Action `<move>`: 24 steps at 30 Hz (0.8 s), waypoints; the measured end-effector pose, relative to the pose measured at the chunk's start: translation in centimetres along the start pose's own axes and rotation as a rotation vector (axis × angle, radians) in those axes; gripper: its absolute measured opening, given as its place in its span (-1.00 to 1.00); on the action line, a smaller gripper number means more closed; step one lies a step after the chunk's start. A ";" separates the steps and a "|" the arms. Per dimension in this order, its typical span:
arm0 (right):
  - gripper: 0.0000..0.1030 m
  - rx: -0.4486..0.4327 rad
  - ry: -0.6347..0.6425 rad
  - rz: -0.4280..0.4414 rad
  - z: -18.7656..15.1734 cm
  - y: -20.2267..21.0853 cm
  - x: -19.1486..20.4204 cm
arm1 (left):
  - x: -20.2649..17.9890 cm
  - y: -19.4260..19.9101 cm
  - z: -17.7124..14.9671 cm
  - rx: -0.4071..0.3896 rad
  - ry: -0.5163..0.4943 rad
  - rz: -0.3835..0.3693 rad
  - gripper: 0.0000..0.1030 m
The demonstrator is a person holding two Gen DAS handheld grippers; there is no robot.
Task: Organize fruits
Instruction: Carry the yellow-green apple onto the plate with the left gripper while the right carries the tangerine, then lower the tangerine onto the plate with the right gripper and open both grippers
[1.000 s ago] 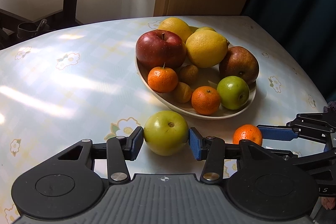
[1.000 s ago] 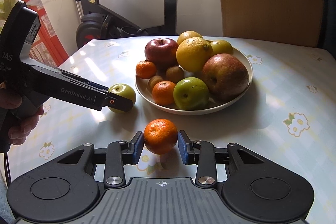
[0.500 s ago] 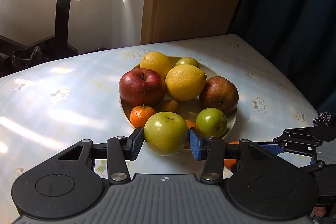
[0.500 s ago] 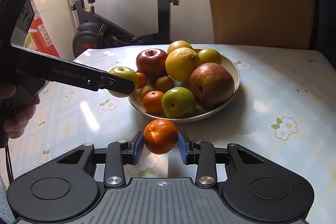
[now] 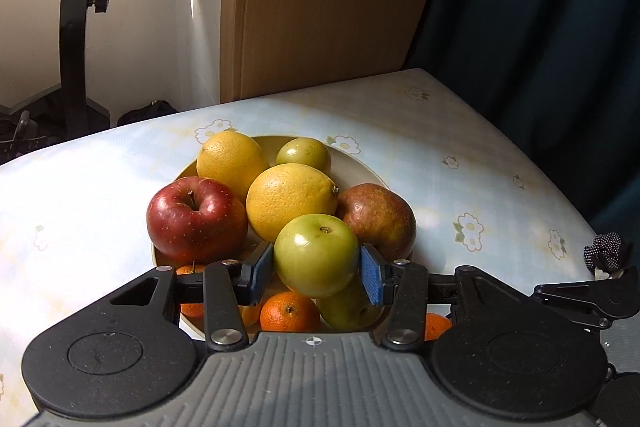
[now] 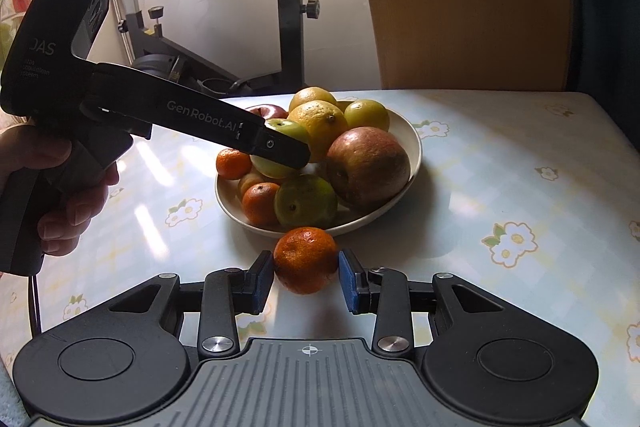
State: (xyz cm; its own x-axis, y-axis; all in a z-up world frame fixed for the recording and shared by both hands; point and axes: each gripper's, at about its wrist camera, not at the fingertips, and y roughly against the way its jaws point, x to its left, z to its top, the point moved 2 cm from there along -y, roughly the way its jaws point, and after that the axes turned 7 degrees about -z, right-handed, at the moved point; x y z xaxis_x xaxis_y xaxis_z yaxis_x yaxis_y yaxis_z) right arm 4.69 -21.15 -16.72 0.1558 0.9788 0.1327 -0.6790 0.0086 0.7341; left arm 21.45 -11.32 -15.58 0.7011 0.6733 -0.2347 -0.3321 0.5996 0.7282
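**Ana:** Two fruits are in hand. The left gripper point(image 5: 317, 269) is clamped on a green apple point(image 5: 316, 255) and holds it in the air over the near side of the bowl point(image 6: 412, 143). The right gripper point(image 6: 306, 277) is clamped on a mandarin point(image 6: 306, 259), just short of the bowl's near rim.

**Ben:** Which one is nearer to dropping?

**Ana:** The left, I'd say. Its apple hangs over the pile, above another green apple point(image 6: 305, 201) and a mandarin point(image 6: 260, 203). The free spot looks to lie straight below and slightly ahead of its pads. The apple's stem end points up and away from the camera, but it is nearly round, so axis hardly matters.

**Ben:** And the right?

**Ana:** Its mandarin must go forward and over the rim, and the left gripper's body point(image 6: 200, 119) crosses that side of the bowl, so it should probably wait.

**Ben:** Count the bowl.

**Ana:** Lying in it: two yellow citrus point(image 5: 290, 201), one red apple point(image 5: 196, 219), one russet apple point(image 5: 378, 219), two green apples, the far one small point(image 5: 304, 153), two mandarins, plus one small tan fruit point(image 6: 250, 183) I can't name. More may be hidden underneath.

**Ben:** Anything left on the table point(image 6: 520, 167)?

**Ana:** No loose fruit shows on it.
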 end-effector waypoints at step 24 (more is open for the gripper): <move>-0.37 -0.058 0.120 -0.033 4.7 -0.9 1.5 | 5.4 6.4 -1.7 -0.124 0.111 0.117 -0.03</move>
State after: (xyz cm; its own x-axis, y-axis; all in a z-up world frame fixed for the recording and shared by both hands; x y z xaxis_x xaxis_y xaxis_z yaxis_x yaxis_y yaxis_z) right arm 8.93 -20.70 -14.06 0.0941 0.9952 0.0257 -0.7160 0.0497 0.6963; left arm 22.07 -3.08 -13.24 0.5817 0.7810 -0.2275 -0.4870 0.5584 0.6716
